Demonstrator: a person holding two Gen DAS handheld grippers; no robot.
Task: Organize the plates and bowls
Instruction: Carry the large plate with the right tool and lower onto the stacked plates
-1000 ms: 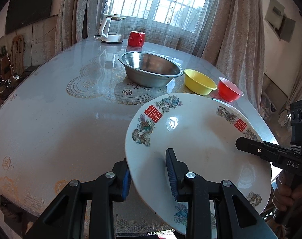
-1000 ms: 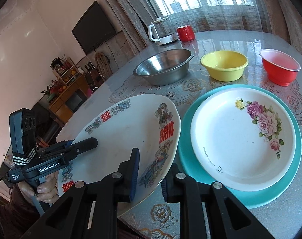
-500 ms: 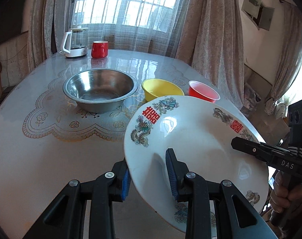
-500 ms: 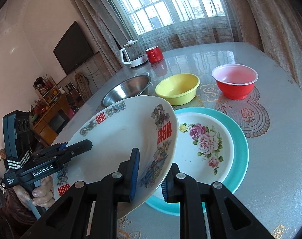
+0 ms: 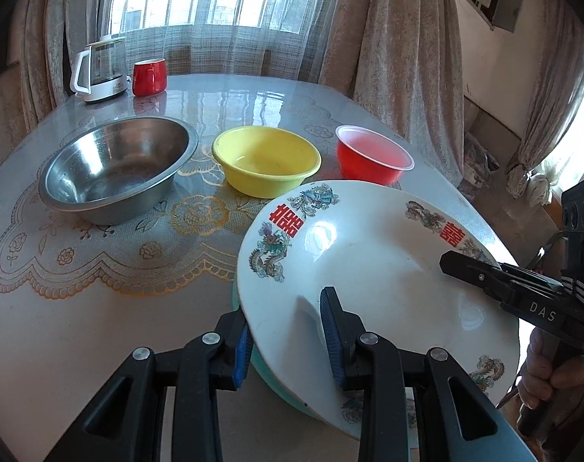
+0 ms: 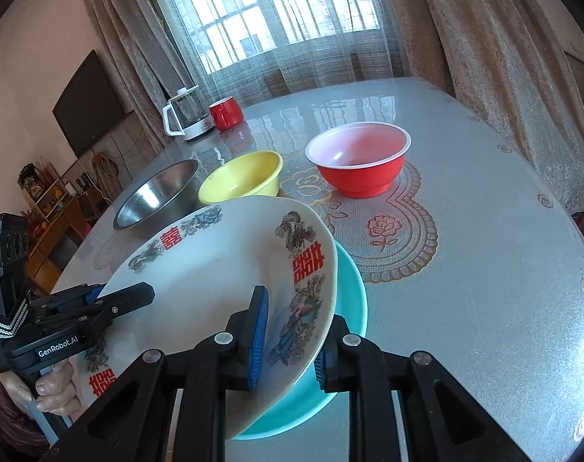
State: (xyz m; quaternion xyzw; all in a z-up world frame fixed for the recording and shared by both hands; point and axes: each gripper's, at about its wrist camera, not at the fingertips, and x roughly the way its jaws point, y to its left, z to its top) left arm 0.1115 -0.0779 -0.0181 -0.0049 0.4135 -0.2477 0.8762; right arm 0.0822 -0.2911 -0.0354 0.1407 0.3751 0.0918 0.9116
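Both your grippers clamp the white dragon-patterned plate (image 5: 369, 265) with red characters: left gripper (image 5: 288, 340) on its near rim, right gripper (image 6: 288, 337) opposite, tilted above the teal plate (image 6: 349, 288).

I see the white plate (image 5: 373, 265), printed with red double-happiness characters and dragon and phoenix motifs around its rim, tilted with its face up above the turquoise plate (image 6: 349, 296); I can't tell whether the two touch. Only the turquoise plate's edge shows beneath it on the counter (image 5: 80, 308). Behind them three bowls stand upright in a row, close together: the steel bowl (image 5: 116, 167) on the left, the yellow bowl (image 5: 265, 159) in the middle, the red bowl (image 5: 373, 159) with its pale inside on the right.
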